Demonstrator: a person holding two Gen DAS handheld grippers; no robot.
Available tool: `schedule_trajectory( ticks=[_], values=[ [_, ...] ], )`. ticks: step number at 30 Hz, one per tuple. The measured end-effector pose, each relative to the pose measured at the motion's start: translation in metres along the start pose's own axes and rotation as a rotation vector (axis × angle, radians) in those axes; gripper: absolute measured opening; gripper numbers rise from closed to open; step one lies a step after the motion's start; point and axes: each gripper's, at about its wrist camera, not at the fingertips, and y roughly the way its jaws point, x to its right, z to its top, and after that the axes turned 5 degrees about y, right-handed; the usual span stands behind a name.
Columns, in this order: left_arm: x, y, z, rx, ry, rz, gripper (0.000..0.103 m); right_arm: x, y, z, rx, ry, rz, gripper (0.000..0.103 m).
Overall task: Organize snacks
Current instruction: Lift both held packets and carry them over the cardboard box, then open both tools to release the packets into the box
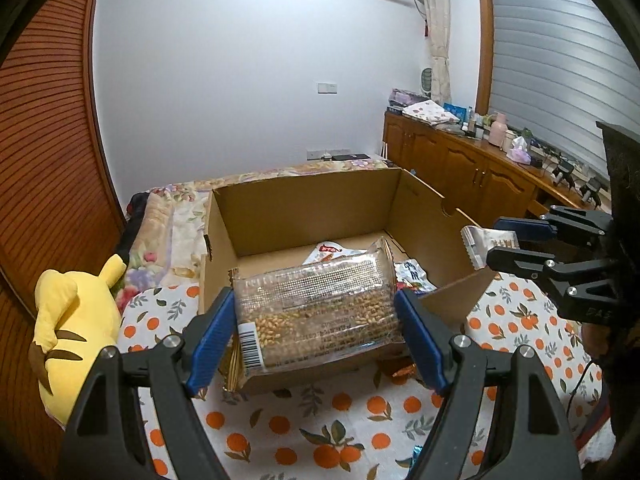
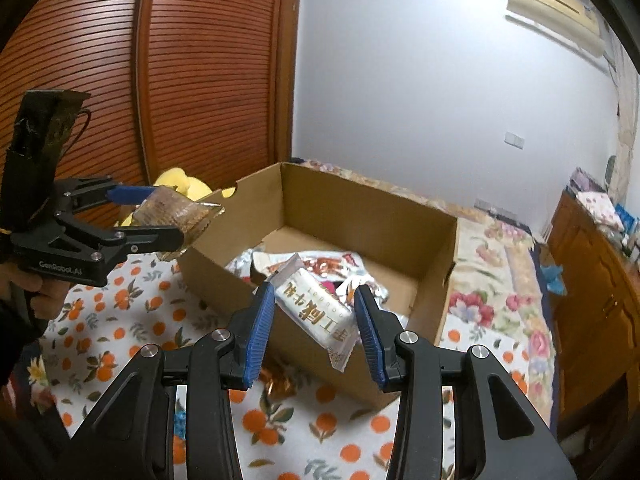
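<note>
on a bed (image 1: 332,412) with an orange-print cover, the left gripper (image 1: 316,320) grips a clear bag (image 1: 316,308) and the right gripper (image 2: 314,320) a white packet (image 2: 316,320) over the box (image 2: 360,208) of snacks (image 2: 320,264), a plush (image 1: 72,320) beside it.

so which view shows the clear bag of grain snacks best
The left wrist view: the clear bag of grain snacks fills the centre, clamped between the left hand-held gripper pads, barcode and contents visible. The right wrist view shows it only small and side-on at the left edge, beside the cardboard box.
</note>
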Motion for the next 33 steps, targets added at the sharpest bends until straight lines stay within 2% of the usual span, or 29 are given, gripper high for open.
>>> schedule_trajectory(
  ticks=[7,17,23,33],
  values=[
    [-0.009,0.020,0.010,-0.009,0.002,0.010,0.079,0.005,0.026,0.012,-0.005,-0.006,0.018,0.041],
    [-0.010,0.057,0.025,-0.007,0.009,-0.017,0.080,0.016,0.058,0.017,-0.029,0.023,0.033,0.041],
    [-0.021,0.069,0.028,0.005,-0.020,0.002,0.080,0.021,0.077,0.020,-0.053,0.021,0.036,0.041],
    [-0.024,0.079,0.032,-0.011,-0.004,0.017,0.080,0.025,0.105,0.025,-0.093,0.025,0.039,0.042]
  ],
)
